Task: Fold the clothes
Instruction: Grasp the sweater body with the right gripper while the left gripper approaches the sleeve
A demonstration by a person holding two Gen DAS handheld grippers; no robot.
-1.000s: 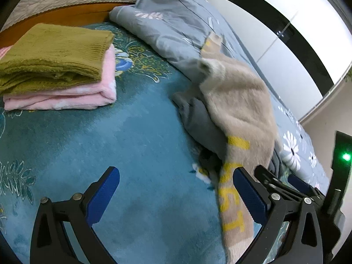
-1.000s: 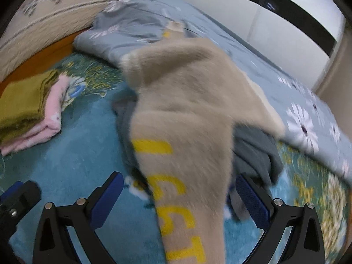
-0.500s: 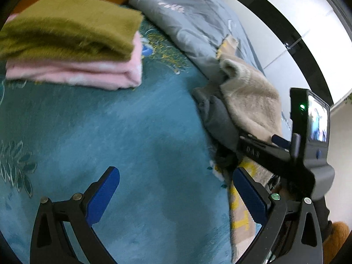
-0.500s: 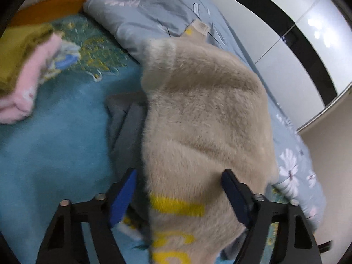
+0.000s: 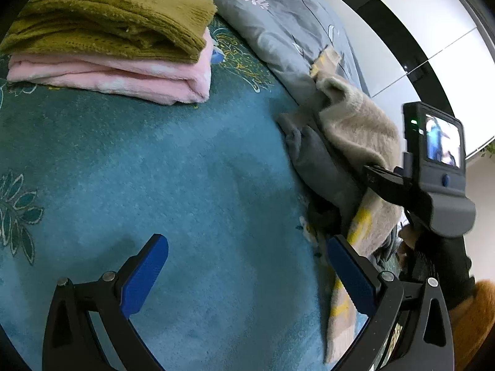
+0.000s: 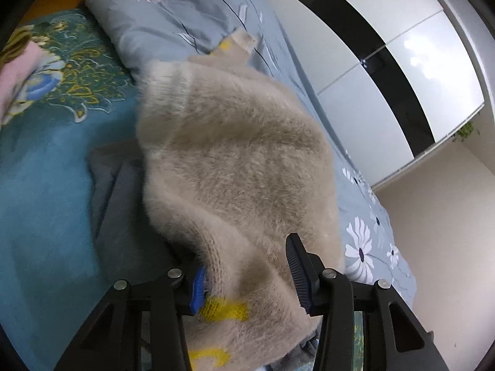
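Note:
A fuzzy beige sweater with yellow letters (image 6: pixel 235 160) lies heaped over a grey garment (image 6: pixel 123 216) on the teal bed cover. My right gripper (image 6: pixel 247 275) sits low over the sweater's near part, its jaws narrowed with the fabric bunched between them. In the left wrist view the sweater (image 5: pixel 359 130) and grey garment (image 5: pixel 318 167) lie at the right, with the right gripper's body (image 5: pixel 433 167) over them. My left gripper (image 5: pixel 247 272) is open and empty above bare teal cover. A folded olive sweater (image 5: pixel 117 21) rests on a folded pink garment (image 5: pixel 123 74) at far left.
A grey-blue floral duvet (image 6: pixel 185 9) lies bunched along the back and right of the bed. White wardrobe doors with a black band (image 6: pixel 386 46) stand beyond it. The teal patterned bed cover (image 5: pixel 154 170) spreads between the folded stack and the heap.
My right gripper has moved down onto the beige sweater and its jaws have narrowed around the fabric. My left gripper has swung left toward the folded stack, staying open.

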